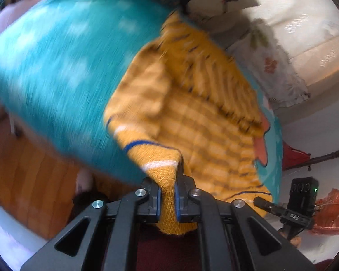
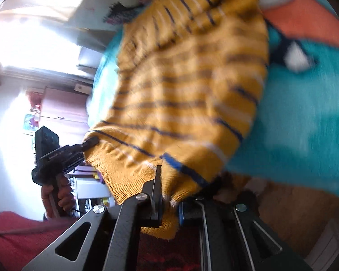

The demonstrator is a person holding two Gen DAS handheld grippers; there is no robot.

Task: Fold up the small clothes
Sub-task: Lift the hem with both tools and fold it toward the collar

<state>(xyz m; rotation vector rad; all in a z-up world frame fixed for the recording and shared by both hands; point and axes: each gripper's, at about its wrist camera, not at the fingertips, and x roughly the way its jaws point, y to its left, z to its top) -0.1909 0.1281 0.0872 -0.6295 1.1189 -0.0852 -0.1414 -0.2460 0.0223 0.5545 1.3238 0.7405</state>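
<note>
Mustard-yellow knitted sweater with thin blue and white stripes (image 1: 192,117) hangs between the two grippers and fills the middle of both views, which are blurred by motion. In the left wrist view, the left gripper (image 1: 167,194) has its black fingers (image 1: 154,199) with blue pads pressed together on the ribbed yellow hem, and a flap of this hem goes down between them toward the camera. At the right edge of this same view, the right gripper (image 1: 263,202) touches another part of the hem with its tip. In the right wrist view, the right gripper (image 2: 169,199) is clamped on the sweater (image 2: 187,85) at its ribbed border; the knit is squeezed between the two fingers (image 2: 157,187) and a yellow corner sticks out under them. The left gripper (image 2: 89,143) is seen there at the left, its tip closed on the hem's far corner, with the person's hand (image 2: 56,195) around its handle. Behind the sweater lies a turquoise fleece blanket with an orange and white cartoon print (image 2: 305,117), also visible in the left view (image 1: 56,79). Whether the sweater touches the blanket I cannot tell.
</note>
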